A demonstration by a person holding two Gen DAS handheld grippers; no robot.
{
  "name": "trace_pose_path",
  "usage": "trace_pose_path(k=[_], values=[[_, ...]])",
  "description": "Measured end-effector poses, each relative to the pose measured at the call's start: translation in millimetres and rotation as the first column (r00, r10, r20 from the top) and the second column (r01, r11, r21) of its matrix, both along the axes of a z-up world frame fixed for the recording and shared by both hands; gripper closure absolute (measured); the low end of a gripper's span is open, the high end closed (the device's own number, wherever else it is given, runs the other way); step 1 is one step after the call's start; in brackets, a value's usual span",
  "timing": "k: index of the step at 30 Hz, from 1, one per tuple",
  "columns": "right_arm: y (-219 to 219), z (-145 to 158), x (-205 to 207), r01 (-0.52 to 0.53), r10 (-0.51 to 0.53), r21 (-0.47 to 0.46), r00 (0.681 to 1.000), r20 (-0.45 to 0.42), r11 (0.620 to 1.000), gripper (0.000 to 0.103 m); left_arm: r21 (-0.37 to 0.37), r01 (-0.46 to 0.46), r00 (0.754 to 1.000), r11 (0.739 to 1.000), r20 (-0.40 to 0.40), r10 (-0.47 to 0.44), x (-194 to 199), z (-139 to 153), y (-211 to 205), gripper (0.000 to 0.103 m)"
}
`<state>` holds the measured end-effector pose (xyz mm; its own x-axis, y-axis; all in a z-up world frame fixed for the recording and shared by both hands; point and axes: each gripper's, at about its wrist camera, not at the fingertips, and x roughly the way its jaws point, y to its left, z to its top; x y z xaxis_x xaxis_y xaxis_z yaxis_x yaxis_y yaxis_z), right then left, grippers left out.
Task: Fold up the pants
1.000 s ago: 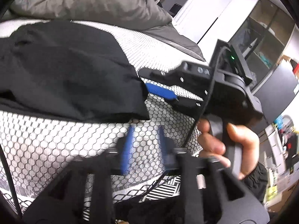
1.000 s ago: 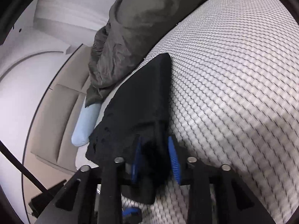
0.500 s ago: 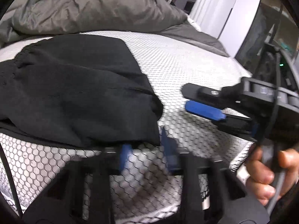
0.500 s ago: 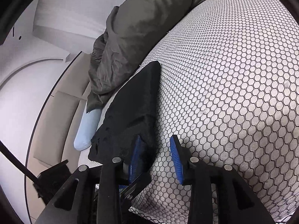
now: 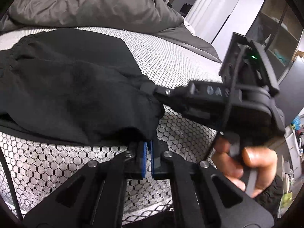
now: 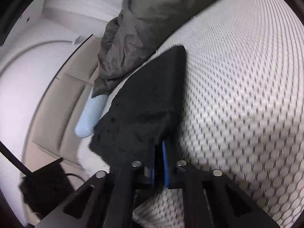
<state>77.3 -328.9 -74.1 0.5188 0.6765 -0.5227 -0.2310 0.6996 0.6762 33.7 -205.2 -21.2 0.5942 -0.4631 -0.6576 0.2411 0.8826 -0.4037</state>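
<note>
Left gripper [image 5: 147, 153] clamped on near hem of black pants [image 5: 76, 87], right gripper [image 6: 159, 163] pinched on right corner; garment spread on honeycomb mattress [image 5: 171, 60]. Could slip free if lifted unevenly: thin bite.

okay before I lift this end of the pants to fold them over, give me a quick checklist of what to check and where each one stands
1. Left gripper shut on the black pants hem: ok.
2. Right gripper shut on the hem's other corner: ok.
3. Whether each grip holds every layer: cannot tell.
4. Bare honeycomb mattress beside the pants: ok.
5. Grey duvet off the pants: ok.
6. Waistband end lying flat: cannot tell.
</note>
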Motion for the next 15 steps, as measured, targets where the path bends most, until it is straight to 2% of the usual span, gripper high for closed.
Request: trace_pose_path(k=[4,7,10,12,14,15], values=[[-12.7,-10.7,15.7,0.049,-0.044,0.092,0.997,-0.059,0.995,0.099,-0.031,0.023,0.998,0.999,-0.052,-0.025,0.7,-10.9,5.9,0.103],[-20.2,-17.2,23.5,0.083,-0.072,0.127,0.994,-0.088,0.988,0.099,-0.032,0.041,0.997,0.999,-0.069,-0.043,-1.1,-15.4,5.7,0.103],[-27.9,-13.6,25.3,0.16,-0.154,0.098,0.986,-0.065,0.982,0.099,-0.062,0.073,0.99,0.995,-0.114,-0.08,-2.7,-23.1,1.6,0.103],[-41.3,-13.4,24.3,0.23,-0.222,0.089,0.971,-0.089,0.969,0.099,-0.086,0.109,0.986,0.99,-0.12,-0.119,-6.7,-22.5,-1.5,0.103],[-50.7,-11.5,18.3,0.216,-0.203,0.135,0.974,-0.104,0.967,0.095,-0.076,0.155,0.983,0.985,-0.083,-0.161,-15.8,-11.4,-1.5,0.103],[-53.7,-6.5,11.3,0.195,-0.185,0.126,0.979,-0.087,0.973,0.086,-0.074,0.169,0.982,0.983,-0.067,-0.174,-18.0,-6.3,0.7,0.102]])
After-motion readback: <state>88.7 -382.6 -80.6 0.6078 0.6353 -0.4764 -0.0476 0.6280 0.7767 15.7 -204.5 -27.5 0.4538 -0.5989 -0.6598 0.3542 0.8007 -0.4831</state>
